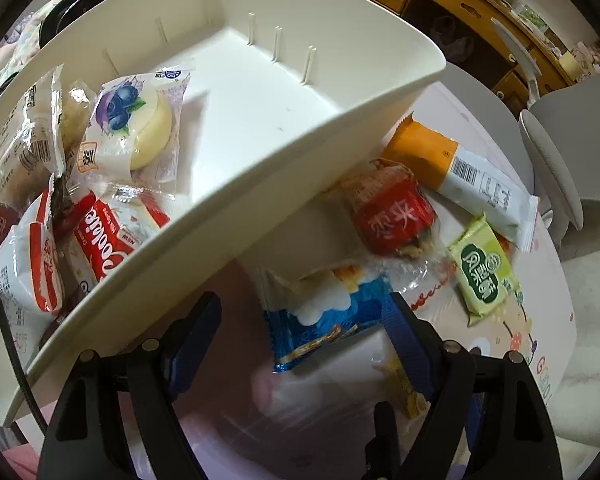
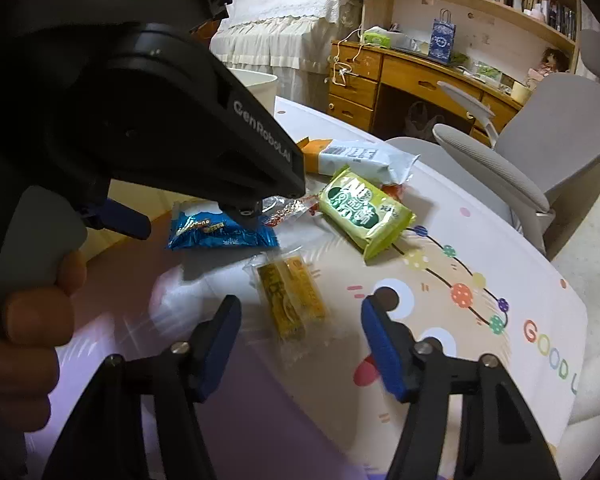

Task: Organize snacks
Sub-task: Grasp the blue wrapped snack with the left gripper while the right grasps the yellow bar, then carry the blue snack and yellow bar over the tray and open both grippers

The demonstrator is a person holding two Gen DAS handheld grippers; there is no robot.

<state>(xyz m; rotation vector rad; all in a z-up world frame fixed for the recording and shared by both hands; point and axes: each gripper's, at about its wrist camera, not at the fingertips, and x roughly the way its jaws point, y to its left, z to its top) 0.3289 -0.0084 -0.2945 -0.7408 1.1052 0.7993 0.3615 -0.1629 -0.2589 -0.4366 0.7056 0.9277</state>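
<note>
Five loose snacks lie on the table (image 2: pixel 480 216), counted across both views. The yellow bar (image 2: pixel 294 300) sits at lower centre of the right wrist view, its long axis running from upper left to lower right, one short end toward the right gripper (image 2: pixel 300 344). The blue packet (image 1: pixel 324 316) lies at lower centre of the left wrist view, tilted, with its long axis rising toward the right. The green packet (image 2: pixel 364 212) rests right of centre in the right wrist view, long axis running down to the right. The red packet (image 1: pixel 392 212) is just beside the white bin (image 1: pixel 300 152), below its near wall in the frame. The long orange-and-white packet (image 1: pixel 460 176) lies at centre right of the left wrist view, orange end toward the upper left.

The bin fills the upper left of the left wrist view; at least five wrapped snacks crowd its left end, one a blueberry cake (image 1: pixel 136 120), one a red-and-white packet (image 1: pixel 112 240). Its right end is bare.

There are two grippers. The left gripper (image 1: pixel 304 344) stands wide apart, straddling the blue packet without pressing it. The right gripper is partly open, gripping nothing, the yellow bar just ahead of its tips. A hand (image 2: pixel 32 332) at lower left grips the left tool's handle.

One grey chair (image 2: pixel 540 140) stands at the right, one wooden desk (image 2: pixel 400 76) behind.
</note>
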